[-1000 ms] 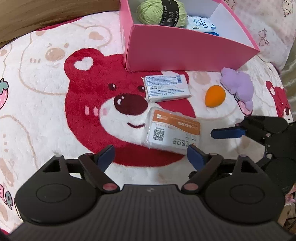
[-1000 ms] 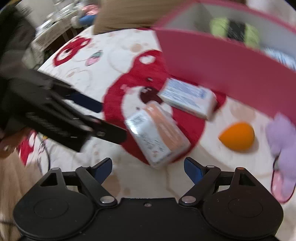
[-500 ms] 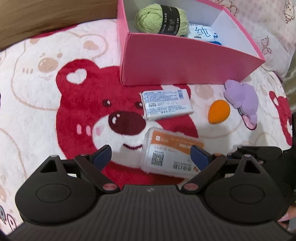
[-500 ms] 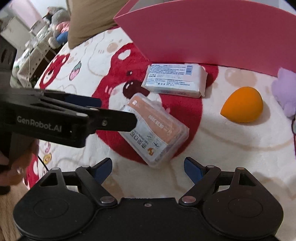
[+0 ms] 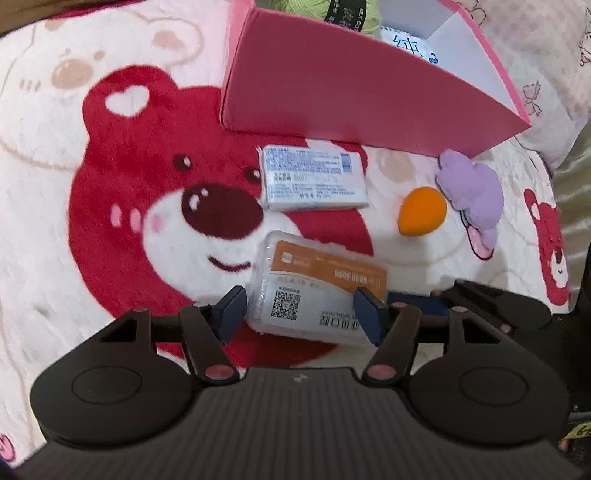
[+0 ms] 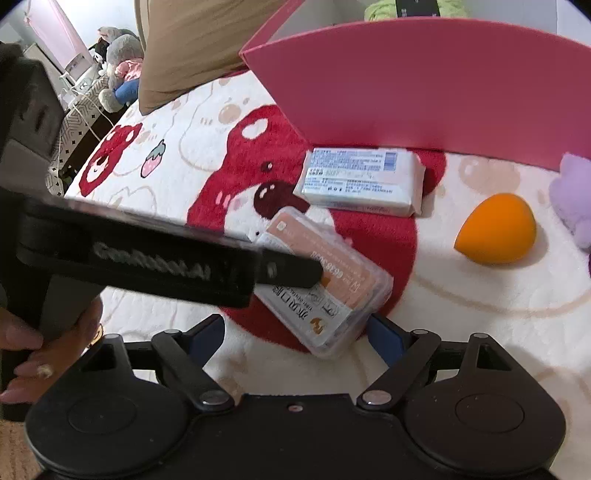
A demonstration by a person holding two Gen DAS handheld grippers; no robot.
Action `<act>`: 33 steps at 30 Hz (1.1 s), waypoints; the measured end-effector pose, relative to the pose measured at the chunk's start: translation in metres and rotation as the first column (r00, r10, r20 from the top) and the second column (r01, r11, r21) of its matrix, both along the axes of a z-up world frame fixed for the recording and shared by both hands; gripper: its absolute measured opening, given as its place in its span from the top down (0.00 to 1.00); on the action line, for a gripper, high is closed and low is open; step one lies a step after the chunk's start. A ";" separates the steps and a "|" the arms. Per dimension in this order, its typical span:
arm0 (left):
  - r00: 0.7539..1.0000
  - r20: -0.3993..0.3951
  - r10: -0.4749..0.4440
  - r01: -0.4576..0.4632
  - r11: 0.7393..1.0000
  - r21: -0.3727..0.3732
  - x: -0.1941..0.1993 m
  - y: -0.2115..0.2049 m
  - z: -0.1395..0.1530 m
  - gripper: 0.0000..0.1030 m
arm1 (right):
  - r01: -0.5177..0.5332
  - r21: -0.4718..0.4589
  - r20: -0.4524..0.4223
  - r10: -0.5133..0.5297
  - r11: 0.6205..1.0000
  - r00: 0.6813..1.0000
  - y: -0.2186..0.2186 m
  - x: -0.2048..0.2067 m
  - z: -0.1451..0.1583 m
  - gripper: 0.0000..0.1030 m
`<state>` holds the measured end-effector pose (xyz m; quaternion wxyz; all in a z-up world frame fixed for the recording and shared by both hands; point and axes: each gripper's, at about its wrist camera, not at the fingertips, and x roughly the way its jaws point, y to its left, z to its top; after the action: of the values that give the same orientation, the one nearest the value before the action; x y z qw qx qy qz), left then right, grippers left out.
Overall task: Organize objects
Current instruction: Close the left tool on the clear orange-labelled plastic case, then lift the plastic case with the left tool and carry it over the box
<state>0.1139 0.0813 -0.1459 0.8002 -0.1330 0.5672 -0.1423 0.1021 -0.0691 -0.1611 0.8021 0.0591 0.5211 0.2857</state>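
- Here, closest in my left wrist view, the left gripper (image 5: 299, 314) has its jaws closing around the clear plastic box with the orange label (image 5: 317, 291); the box sits between the blue pads, and whether they press it yet I cannot tell.
- My right wrist view shows what the left one hides: the left gripper's black body (image 6: 155, 258) crossing over that box (image 6: 325, 284), and the person's hand (image 6: 44, 350) gripping its handle at the left edge.
- The right gripper (image 6: 295, 332) hovers with its jaws apart, the box's near corner just ahead of them, nothing held.
- Everything lies on a plush blanket (image 5: 92, 258) printed with a red bear face.
- Just past the box lies a white tissue pack (image 5: 314, 177), flat, near but apart from it.
- To its right I see an orange makeup sponge (image 5: 423, 210) touching a purple plush toy (image 5: 472, 192).
- Beyond stands the pink cardboard box (image 5: 351, 96), holding green yarn (image 5: 332, 11) and a white packet (image 5: 406, 44), seen only from the left wrist.
- Farthest off, only the right wrist view gives the room: a tan pillow (image 6: 192, 44) and stuffed toys (image 6: 118, 62) by a wall.
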 end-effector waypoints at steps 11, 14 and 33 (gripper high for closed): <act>0.988 -0.121 0.099 -0.118 0.979 -0.165 -0.006 0.003 -0.017 0.42 | 0.000 -0.102 0.108 0.012 0.995 0.994 -0.009 -0.003 0.003 0.13; 0.984 -0.123 0.130 -0.148 0.978 -0.150 -0.006 0.002 -0.019 0.44 | -0.004 -0.112 0.123 0.018 0.994 0.992 -0.005 -0.004 -0.001 0.09; 0.994 -0.037 0.103 -0.106 0.989 -0.107 -0.006 -0.005 -0.013 0.49 | 0.043 -0.081 0.105 -0.034 0.996 0.994 -0.005 0.000 -0.012 0.04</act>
<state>0.1075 0.0762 -0.1591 0.7890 -0.2082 0.5635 -0.1288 0.1020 -0.0742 -0.1729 0.8353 0.0210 0.4888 0.2510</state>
